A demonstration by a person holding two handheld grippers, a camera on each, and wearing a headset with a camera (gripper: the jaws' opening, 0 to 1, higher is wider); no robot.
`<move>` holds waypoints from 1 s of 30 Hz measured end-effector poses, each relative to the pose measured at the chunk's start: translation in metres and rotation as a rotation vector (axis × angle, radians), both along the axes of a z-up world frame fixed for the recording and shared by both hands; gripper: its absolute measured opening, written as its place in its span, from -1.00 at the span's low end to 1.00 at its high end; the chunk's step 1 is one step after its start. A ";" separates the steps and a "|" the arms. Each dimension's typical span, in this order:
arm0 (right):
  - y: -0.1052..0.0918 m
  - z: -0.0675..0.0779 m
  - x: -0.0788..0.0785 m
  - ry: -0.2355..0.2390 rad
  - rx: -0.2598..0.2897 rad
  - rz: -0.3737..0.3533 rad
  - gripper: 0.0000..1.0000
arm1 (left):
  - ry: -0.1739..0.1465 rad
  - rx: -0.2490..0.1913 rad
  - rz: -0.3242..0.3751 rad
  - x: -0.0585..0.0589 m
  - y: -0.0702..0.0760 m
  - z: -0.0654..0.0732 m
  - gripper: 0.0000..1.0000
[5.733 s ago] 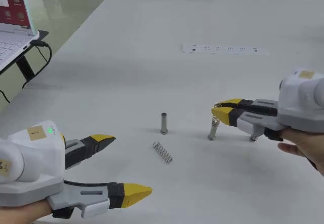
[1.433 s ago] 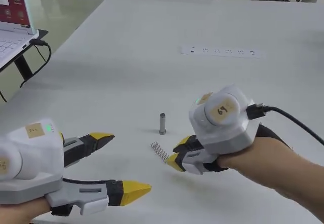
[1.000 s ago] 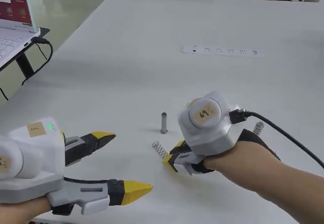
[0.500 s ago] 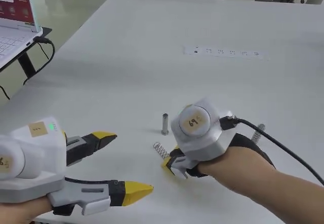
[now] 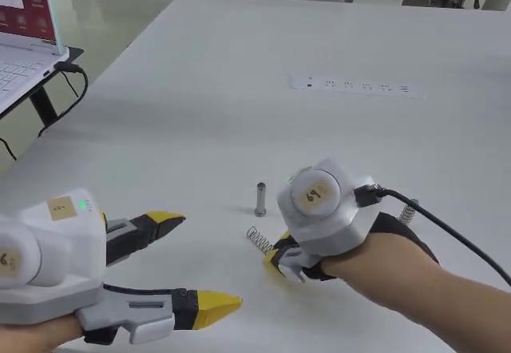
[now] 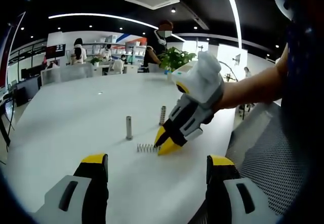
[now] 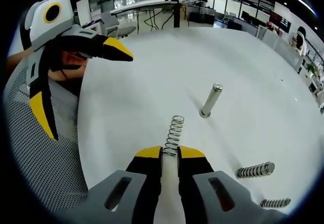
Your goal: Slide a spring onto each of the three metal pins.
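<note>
In the head view, the right hand-held gripper meets the spring lying on the worktop near the bare pin. In the left gripper view, the left hand-held gripper gapes wide and holds nothing. In the right gripper view, the jaws pinch the spring's near end; it is best held lightly and stood upright over the pin's tip.
</note>
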State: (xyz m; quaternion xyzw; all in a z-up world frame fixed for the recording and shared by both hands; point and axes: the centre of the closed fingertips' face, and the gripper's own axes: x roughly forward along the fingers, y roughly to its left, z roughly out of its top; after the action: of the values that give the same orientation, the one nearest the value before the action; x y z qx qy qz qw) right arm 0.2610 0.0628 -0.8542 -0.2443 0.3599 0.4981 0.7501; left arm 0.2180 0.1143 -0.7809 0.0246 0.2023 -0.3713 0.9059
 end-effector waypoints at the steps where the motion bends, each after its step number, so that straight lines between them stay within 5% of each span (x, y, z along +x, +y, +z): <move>1: -0.001 0.001 -0.001 0.003 0.003 0.001 -0.82 | 0.000 0.001 -0.001 0.000 0.000 0.000 0.52; 15: -0.010 0.035 -0.024 0.041 0.096 0.119 -0.84 | 0.011 0.037 -0.061 -0.005 -0.007 -0.005 0.50; 30: -0.013 0.086 -0.045 0.077 0.174 0.220 -0.84 | -0.018 0.067 -0.153 -0.010 -0.020 0.001 0.31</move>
State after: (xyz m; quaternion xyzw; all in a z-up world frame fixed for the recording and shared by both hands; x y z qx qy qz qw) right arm 0.2162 0.0496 -0.7681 -0.1968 0.3149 0.6157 0.6950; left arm 0.2078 0.0947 -0.7796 0.0737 0.2039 -0.4321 0.8754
